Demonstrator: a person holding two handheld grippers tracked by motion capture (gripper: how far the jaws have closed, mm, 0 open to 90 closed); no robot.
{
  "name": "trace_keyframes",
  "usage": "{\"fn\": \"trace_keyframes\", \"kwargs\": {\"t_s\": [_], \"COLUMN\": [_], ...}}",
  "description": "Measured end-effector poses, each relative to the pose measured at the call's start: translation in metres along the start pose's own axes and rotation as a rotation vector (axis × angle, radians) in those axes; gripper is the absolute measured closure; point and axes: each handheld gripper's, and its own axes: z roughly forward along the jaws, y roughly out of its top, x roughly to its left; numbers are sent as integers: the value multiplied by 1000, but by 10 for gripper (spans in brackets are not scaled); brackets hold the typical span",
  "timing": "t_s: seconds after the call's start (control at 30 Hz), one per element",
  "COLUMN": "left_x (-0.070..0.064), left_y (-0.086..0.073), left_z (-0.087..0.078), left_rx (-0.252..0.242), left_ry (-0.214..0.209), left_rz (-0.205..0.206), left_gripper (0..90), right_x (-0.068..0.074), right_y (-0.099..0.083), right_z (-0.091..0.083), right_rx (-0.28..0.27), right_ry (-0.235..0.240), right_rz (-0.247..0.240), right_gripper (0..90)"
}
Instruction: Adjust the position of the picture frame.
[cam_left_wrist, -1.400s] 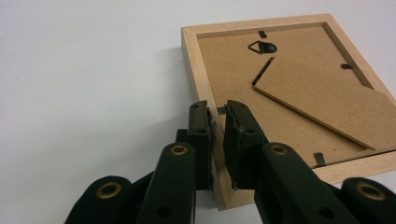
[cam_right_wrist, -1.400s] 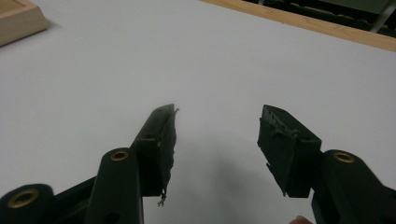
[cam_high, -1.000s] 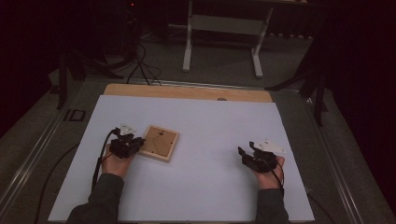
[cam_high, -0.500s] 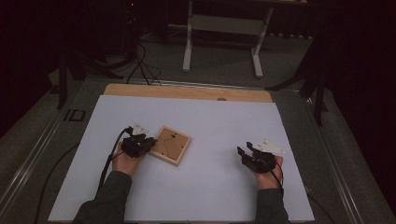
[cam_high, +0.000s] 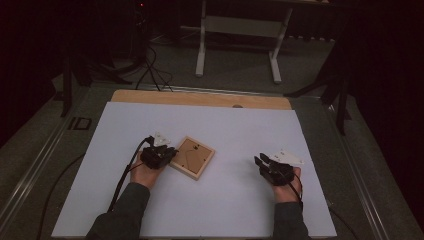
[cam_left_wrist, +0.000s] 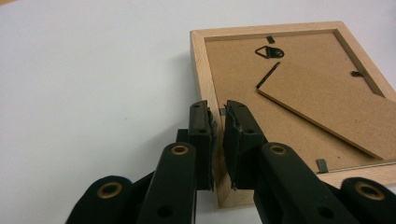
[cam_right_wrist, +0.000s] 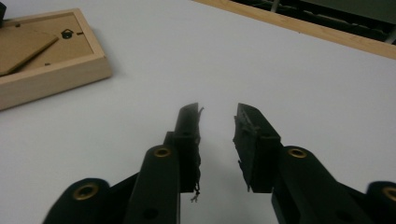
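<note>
A small wooden picture frame (cam_high: 194, 159) lies face down on the white table top, its brown backing board, metal hanger and folded stand leg facing up. My left gripper (cam_high: 169, 155) is at the frame's left edge. In the left gripper view the left gripper (cam_left_wrist: 218, 110) is shut on the frame's (cam_left_wrist: 299, 88) wooden side rail, one jaw outside and one inside. My right gripper (cam_high: 260, 161) rests on the table to the right, well apart from the frame. In the right gripper view this gripper (cam_right_wrist: 217, 113) is open and empty, with the frame (cam_right_wrist: 51, 65) at the far left.
The white sheet (cam_high: 235, 130) covers a wooden table whose bare far edge (cam_high: 200, 98) shows behind it. A metal stand (cam_high: 237, 30) and cables lie on the dark floor beyond. Black cables trail from both grippers toward the person.
My left gripper has slid the frame to the right across the table and turned it slightly. The right gripper has stayed almost still.
</note>
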Motion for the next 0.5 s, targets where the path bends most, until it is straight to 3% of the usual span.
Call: {"fn": "trace_keyframes", "kwargs": {"t_s": [0.33, 0.5], "left_x": [-16, -20], "left_y": [5, 6], "left_z": [8, 10], "left_rx": [-14, -22], "left_ry": [-23, -34], "left_rz": [24, 39], "left_gripper": [816, 813], "right_x": [5, 8], "right_y": [2, 3], "right_z": [-1, 0], "right_rx": [-20, -24], "right_ry": [-11, -2], "right_rz": [-21, -22], "right_gripper": [868, 879]}}
